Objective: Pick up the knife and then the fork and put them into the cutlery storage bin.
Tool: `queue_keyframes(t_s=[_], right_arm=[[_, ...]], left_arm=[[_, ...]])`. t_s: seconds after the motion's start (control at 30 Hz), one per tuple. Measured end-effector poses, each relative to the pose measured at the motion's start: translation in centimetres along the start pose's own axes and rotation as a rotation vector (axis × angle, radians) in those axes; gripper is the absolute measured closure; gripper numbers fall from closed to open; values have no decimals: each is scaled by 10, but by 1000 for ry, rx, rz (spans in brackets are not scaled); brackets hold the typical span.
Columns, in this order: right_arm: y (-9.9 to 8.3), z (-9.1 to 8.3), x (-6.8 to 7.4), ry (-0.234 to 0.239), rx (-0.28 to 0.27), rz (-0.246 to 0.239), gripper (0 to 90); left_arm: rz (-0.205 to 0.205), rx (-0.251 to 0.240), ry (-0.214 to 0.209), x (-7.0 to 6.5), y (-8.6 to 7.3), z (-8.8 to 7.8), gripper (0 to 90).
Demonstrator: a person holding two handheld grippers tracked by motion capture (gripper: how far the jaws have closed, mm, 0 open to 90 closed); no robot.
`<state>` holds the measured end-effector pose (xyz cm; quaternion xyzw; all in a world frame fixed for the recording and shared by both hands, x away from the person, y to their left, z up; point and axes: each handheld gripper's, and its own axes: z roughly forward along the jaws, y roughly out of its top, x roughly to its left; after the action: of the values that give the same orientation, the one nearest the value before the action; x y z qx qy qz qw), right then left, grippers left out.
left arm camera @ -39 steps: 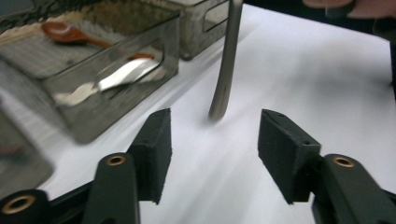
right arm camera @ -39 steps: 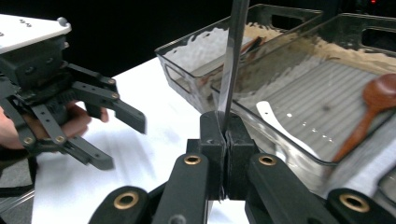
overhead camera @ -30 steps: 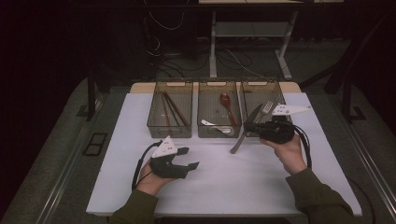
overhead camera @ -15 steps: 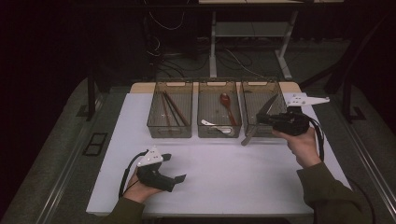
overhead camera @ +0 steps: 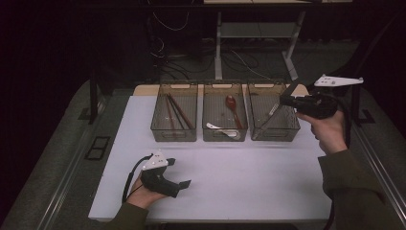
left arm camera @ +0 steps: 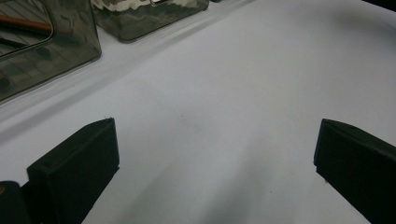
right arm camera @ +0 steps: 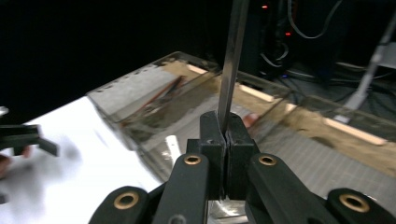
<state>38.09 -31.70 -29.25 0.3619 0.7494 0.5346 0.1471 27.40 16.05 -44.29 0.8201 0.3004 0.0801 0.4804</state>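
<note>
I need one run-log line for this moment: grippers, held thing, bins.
left gripper: open, nothing held | right gripper: shut on knife | knife over right bin | table

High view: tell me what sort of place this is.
Probably a lab or recording bench, not a kitchen: a white table under dark surroundings, three clear bins sorting cutlery, loose cables on the floor behind, and a person working handheld grippers.

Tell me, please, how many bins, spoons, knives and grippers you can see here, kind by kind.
Bins: 3
Spoons: 2
Knife: 1
Grippers: 2
Total: 8
</note>
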Motion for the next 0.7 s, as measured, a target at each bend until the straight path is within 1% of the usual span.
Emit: queue_keyframes(t_s=[0.07,0.2,0.37,0.43,0.53,0.7], right_arm=[[4,-1,-8,-28,3,-6,883],[7,-3,-25,-88,19,-1,882],[2,-1,-45,-146,56,16,883],[-2,1,-53,-162,82,26,883],[-11,5,-62,-182,136,38,883],[-23,7,-70,-197,209,42,883]], left_arm=[[6,5,-1,0,0,1,0],[9,11,-11,-2,0,2,0],[21,17,-17,-3,0,3,0],[23,17,-16,-3,-1,3,0],[23,17,-18,-3,-1,3,0],[24,17,-18,-3,-1,3,0]])
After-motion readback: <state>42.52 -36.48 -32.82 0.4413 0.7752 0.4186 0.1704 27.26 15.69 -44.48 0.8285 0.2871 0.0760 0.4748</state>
